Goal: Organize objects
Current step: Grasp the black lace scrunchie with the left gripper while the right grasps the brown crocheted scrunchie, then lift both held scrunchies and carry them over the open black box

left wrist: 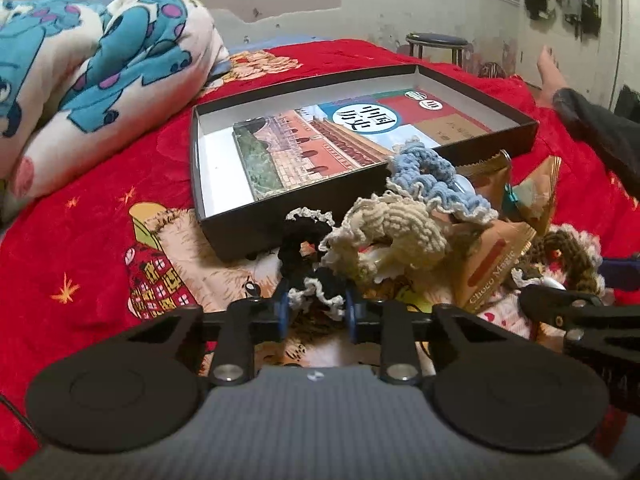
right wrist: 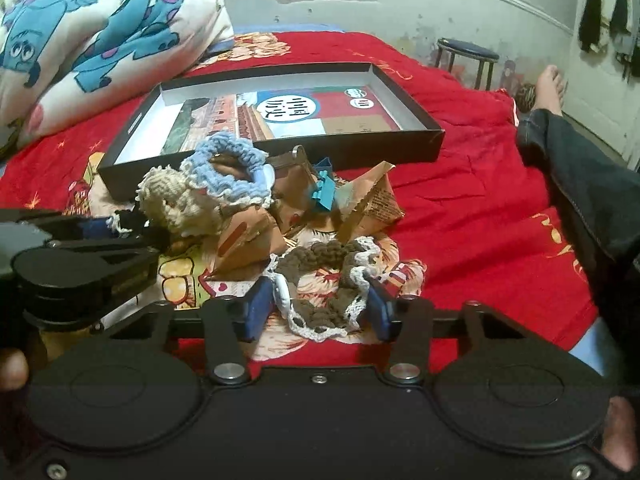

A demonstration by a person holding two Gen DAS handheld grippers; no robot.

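A pile of crochet scrunchies and snack packets lies on the red bedspread in front of a shallow black box (left wrist: 240, 220) (right wrist: 400, 142) that holds a book (left wrist: 320, 140) (right wrist: 280, 114). My left gripper (left wrist: 316, 312) has its blue pads on either side of the black scrunchie (left wrist: 308, 264), touching it. My right gripper (right wrist: 320, 308) straddles the brown scrunchie (right wrist: 320, 280), jaws apart. A beige scrunchie (left wrist: 396, 228) (right wrist: 180, 200), a blue scrunchie (left wrist: 436, 176) (right wrist: 228, 168) and tan packets (left wrist: 492, 264) (right wrist: 244, 240) lie between. A teal clip (right wrist: 320, 192) sits among them.
A folded cartoon-print blanket (left wrist: 100, 72) (right wrist: 100, 32) lies at the back left. A person's leg in dark jeans (right wrist: 580, 184) (left wrist: 600, 128) rests on the bed at right. A stool (right wrist: 468, 52) stands by the far wall.
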